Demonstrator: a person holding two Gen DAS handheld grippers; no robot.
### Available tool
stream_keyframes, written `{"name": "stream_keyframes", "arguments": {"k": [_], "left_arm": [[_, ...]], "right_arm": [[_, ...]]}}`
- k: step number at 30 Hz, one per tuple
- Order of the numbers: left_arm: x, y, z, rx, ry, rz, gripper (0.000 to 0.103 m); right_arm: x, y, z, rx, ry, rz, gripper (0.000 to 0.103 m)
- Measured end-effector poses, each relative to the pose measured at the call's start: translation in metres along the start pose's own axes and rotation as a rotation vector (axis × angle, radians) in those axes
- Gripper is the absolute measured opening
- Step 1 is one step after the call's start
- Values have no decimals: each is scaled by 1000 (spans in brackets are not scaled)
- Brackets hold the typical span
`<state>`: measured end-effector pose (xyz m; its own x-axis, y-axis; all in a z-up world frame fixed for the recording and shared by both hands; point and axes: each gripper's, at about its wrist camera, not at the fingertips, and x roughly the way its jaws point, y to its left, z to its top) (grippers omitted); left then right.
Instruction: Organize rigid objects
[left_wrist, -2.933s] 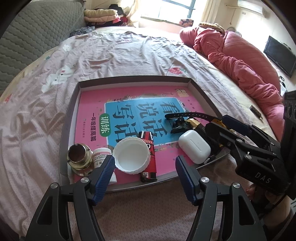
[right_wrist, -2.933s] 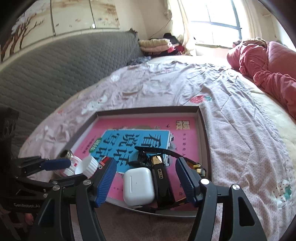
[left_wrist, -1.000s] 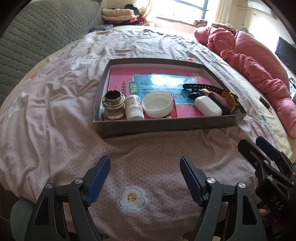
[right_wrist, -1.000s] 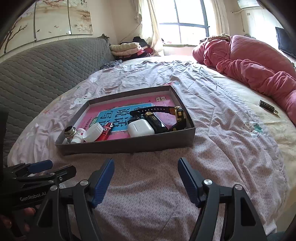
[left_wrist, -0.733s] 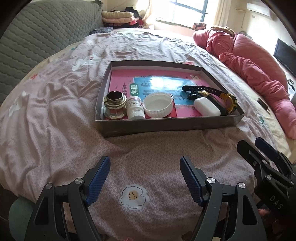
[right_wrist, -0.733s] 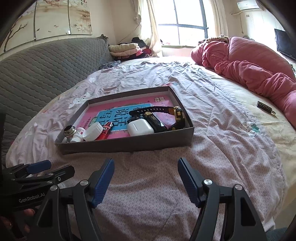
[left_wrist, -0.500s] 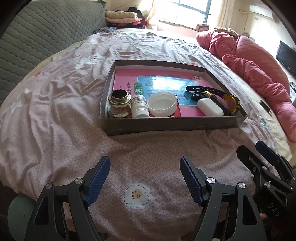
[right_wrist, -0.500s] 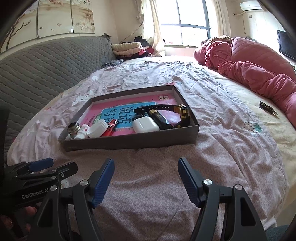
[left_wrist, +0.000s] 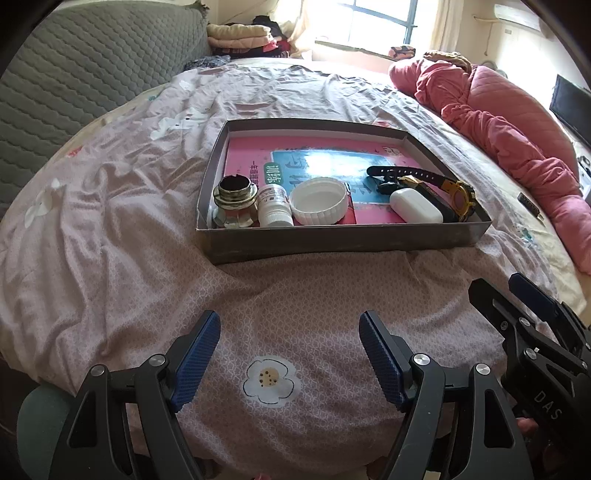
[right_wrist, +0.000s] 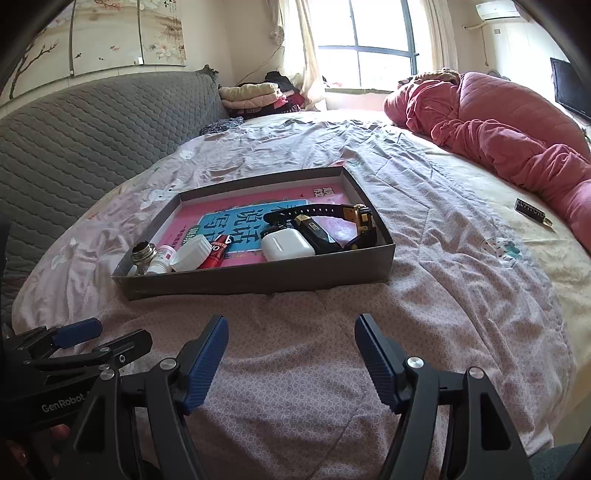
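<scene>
Hovering over the near edge of the bed (left_wrist: 110, 221), both grippers hang with nothing in them. The left gripper (left_wrist: 290, 354) has its jaws spread wide over a white flower printed on the sheet, and the right gripper (right_wrist: 291, 350) shows the same released jaws above bare patterned cloth. Each one peeks into the other's view at the side.

The things being sorted all sit in a shallow grey box (left_wrist: 343, 242) that lies on the bed, well apart from both grippers. A pink and blue workbook (left_wrist: 332, 162) covers its floor. Along the near wall, from the left, stand a metal threaded fitting (left_wrist: 234, 203), a small white bottle (left_wrist: 273, 205) touching it, and a ribbed white lid (left_wrist: 319, 201) lying open side up. From the right wrist view a red lighter (right_wrist: 216, 254) shows just beside the lid, partly tucked under it. Further right lies a white earbud case (left_wrist: 415, 210), and behind it a black and gold watch (left_wrist: 458, 194) with its strap stretched across the book.

A heap of pink quilt (right_wrist: 498, 125) lies along the far right of the bed, with a small dark tag (right_wrist: 530, 210) on the sheet near it. A grey quilted headboard (right_wrist: 92, 125) stands on the left, with folded clothes (right_wrist: 251, 94) piled by the window.
</scene>
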<state>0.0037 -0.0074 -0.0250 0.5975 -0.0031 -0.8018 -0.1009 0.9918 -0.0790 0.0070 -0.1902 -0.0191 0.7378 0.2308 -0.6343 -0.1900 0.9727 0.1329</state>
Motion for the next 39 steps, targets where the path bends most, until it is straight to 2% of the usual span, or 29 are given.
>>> {"name": "stream_keyframes", "arguments": {"k": [39], "left_arm": [[0, 2, 0, 4, 20, 47, 79]], "right_arm": [[2, -6, -1, 39, 6, 29, 70]]}}
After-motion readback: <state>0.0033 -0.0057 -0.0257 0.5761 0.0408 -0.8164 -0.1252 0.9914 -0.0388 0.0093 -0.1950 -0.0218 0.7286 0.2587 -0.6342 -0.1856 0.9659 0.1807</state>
